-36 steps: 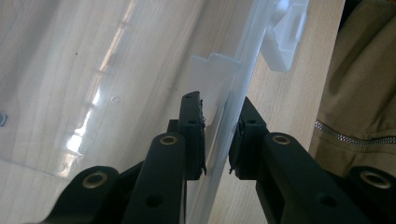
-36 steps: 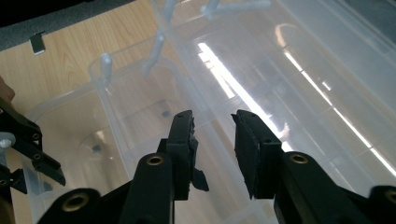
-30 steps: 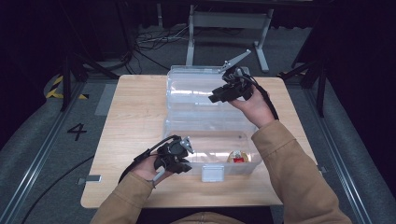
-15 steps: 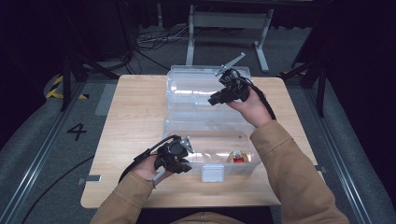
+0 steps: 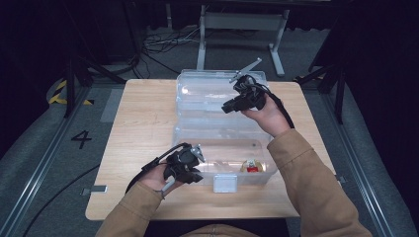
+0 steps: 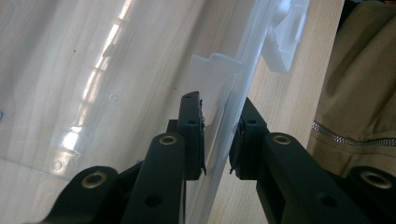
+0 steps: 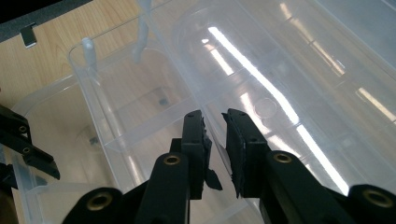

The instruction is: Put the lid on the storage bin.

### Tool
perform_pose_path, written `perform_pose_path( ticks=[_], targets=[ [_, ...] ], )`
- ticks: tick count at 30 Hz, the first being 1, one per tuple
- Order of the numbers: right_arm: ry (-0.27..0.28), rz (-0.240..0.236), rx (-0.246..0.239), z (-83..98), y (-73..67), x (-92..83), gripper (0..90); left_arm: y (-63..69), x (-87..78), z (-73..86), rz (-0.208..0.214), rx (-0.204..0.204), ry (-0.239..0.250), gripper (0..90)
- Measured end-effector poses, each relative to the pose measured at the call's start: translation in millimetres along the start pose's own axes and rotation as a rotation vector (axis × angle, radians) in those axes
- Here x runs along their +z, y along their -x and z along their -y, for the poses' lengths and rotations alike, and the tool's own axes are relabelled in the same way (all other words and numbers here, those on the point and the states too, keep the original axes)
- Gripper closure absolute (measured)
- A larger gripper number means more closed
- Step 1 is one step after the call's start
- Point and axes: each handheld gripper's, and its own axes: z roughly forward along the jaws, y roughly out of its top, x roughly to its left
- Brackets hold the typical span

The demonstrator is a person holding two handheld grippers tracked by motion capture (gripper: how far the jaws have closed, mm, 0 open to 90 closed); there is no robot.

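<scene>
A clear plastic box [image 5: 184, 148] stands on the wooden table with its lid [image 5: 197, 94] swung open behind it. My left gripper [image 5: 199, 175] sits at the box's front left. Its jaws straddle the front wall [image 6: 243, 74], and the pads [image 6: 195, 135] press on it beside a white tab. At the lid's right side my right gripper [image 5: 226, 107] has just been closing its jaws. The lid's rim [image 7: 215, 133] runs between its pads [image 7: 236, 140], which are shut on it. A small red and white item [image 5: 252, 167] lies inside the box.
A white latch [image 5: 225, 183] hangs at the middle of the box's front wall and appears again in the left gripper view as the latch [image 6: 282, 46]. Tan sleeves [image 5: 306, 187] reach in from the bottom. Bare tabletop [image 5: 138, 123] lies to the left of the box. A metal stand [image 5: 242, 19] stands beyond the table.
The right gripper has tilted slightly at the lid's rim. Both hands, the box and the lid stay where they were.
</scene>
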Motion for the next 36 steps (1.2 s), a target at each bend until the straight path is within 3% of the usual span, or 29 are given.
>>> perform_pose_path(
  ticks=[36],
  targets=[
    [0.018, 0.004, -0.071, 12.6, -32.3, -15.9, 79.4, -0.2, 0.2, -0.2, 0.004, -0.006, -0.001, 76.9]
  ],
)
